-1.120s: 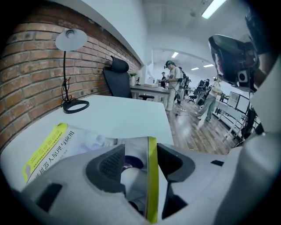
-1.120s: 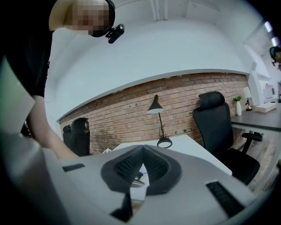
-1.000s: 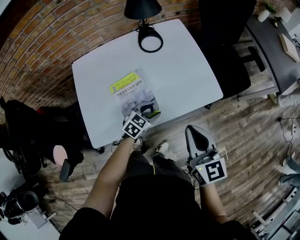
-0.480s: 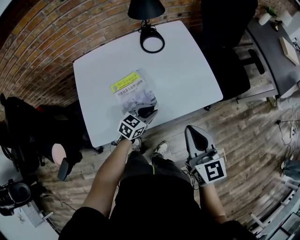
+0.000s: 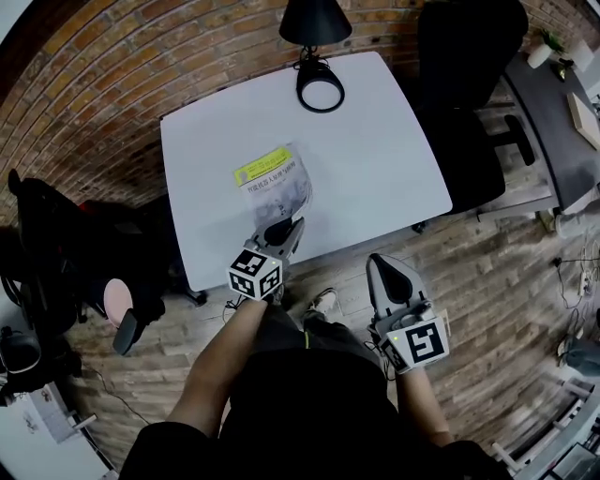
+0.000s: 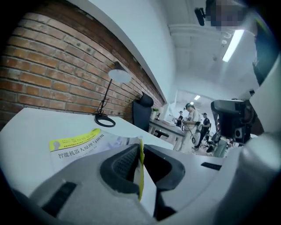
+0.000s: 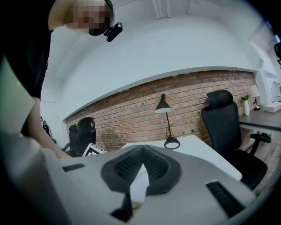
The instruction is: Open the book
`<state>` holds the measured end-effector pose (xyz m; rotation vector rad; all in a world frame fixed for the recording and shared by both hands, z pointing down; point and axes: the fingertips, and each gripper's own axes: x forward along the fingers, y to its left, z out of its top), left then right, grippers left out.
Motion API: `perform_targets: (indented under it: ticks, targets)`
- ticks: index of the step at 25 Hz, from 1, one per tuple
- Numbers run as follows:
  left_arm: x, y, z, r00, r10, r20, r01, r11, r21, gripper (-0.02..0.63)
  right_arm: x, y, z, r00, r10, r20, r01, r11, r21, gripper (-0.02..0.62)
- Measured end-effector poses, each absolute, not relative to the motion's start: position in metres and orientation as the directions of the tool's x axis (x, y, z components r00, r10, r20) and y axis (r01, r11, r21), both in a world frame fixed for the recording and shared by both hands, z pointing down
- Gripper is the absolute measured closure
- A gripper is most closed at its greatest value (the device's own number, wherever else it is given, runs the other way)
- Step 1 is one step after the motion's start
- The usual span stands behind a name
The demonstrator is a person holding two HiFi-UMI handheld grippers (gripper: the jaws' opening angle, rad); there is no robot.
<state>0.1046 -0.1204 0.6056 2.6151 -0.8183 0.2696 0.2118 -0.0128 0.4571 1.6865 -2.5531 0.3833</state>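
Closing on the near edge of the thin paperback book (image 5: 274,183) with a yellow band across its pale printed cover, the left gripper (image 5: 281,230) has the cover's yellow-edged sheet standing upright between its dark ribbed fingers (image 6: 120,165), which pinch it from both sides. In the head view the near end of the cover is raised off the pages below it, while the far end with the yellow band lies flat. The book sits on the white rounded tabletop (image 5: 375,141), toward its near left part, with the left gripper reaching in over the near edge and pointing a little downward. At the far edge of the tabletop stands a black desk lamp (image 5: 314,28) with a cone shade and a ring-shaped base, well apart from the book. The right gripper (image 5: 392,277) is held off the tabletop to the near right, over the wooden plank floor (image 5: 506,281); in the right gripper view its fingers (image 7: 125,169) are clenched together at the tips with nothing between them. A black office chair (image 5: 469,103) stands just beside the tabletop's right side, and a red brick wall (image 5: 112,56) runs behind the tabletop.
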Motion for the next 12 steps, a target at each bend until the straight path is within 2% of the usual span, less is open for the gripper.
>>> perform_targets:
  ticks: [5, 12]
  targets:
    - [0.052, -0.13, 0.584, 0.724, -0.669, 0.169, -0.646, -0.572, 0.506, 0.571, 0.196, -0.021, 0.451, -0.441, -0.881, 0.171, -0.894, 0.414, -0.17, 0.581]
    - [-0.015, -0.127, 0.568, 0.556, -0.83, 0.053, -0.617, -0.369, 0.695, 0.572, 0.179, -0.033, 0.441, -0.491, -0.858, 0.152, -0.868, 0.468, -0.165, 0.581]
